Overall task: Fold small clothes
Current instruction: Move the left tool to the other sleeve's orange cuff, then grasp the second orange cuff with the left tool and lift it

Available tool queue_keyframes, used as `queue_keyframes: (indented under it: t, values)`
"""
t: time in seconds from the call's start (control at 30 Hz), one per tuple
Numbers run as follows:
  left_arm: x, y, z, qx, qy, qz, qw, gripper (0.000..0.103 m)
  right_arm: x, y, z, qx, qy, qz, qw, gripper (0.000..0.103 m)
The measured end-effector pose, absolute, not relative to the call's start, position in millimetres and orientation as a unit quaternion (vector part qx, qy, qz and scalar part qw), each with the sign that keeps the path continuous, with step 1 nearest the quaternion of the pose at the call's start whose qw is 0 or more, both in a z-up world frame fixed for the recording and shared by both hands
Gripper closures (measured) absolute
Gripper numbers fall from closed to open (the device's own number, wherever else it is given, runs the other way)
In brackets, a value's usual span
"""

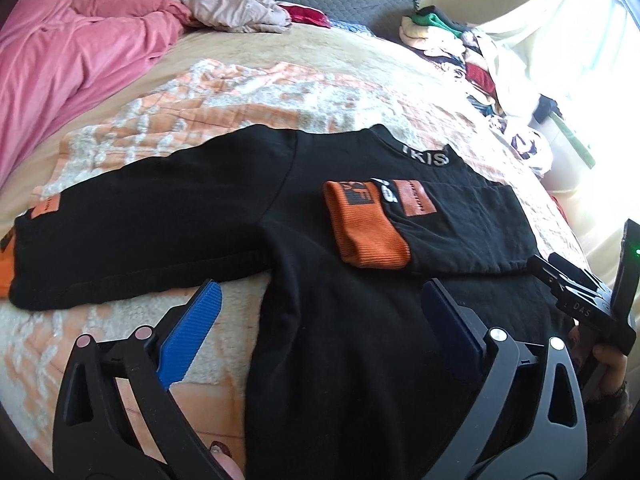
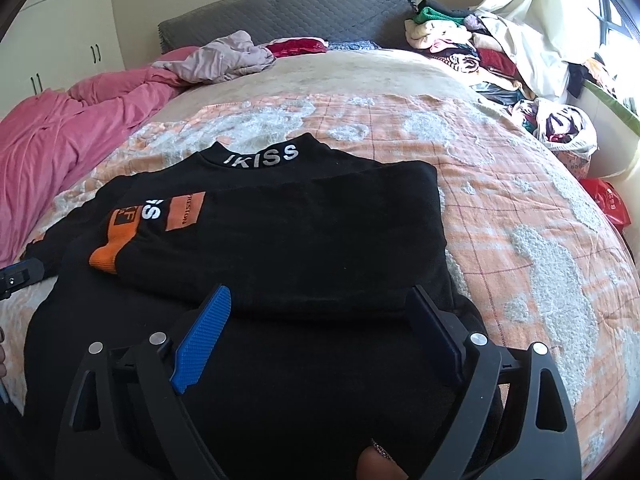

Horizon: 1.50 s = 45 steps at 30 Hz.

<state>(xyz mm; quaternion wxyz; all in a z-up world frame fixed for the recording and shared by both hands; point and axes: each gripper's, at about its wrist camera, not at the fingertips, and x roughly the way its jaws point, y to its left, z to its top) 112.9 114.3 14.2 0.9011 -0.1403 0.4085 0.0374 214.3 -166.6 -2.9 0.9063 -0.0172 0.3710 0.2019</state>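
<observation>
A black sweatshirt with "IKISS" on its collar lies flat on the bed. One sleeve is folded across the chest, and its orange cuff rests on the body. The other sleeve stretches out to the left in the left wrist view. My left gripper hovers open over the body below the armpit, with nothing between its blue pads. My right gripper is also open, just above the lower edge of the folded sleeve, and holds nothing.
An orange and white blanket covers the bed. A pink duvet is bunched at the left, with a beige garment near the grey headboard. A heap of clothes lines the right side, and a red bag lies beyond it.
</observation>
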Motion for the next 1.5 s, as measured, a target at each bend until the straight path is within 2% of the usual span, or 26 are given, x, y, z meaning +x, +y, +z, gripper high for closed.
queue_keyframes:
  t: [0.8,1.5]
  values:
    - [68.0,218.0,15.4,-0.236,0.375,0.194,0.875,0.01,177.1,-55.6,39.4,-0.061,0.344,0.3,0.888,0.015]
    - [36.7,287.8,-0.6,-0.315,0.363,0.294,0.826,0.01,154.1,52.4,45.5,-0.115,0.343,0.366,0.857,0.015]
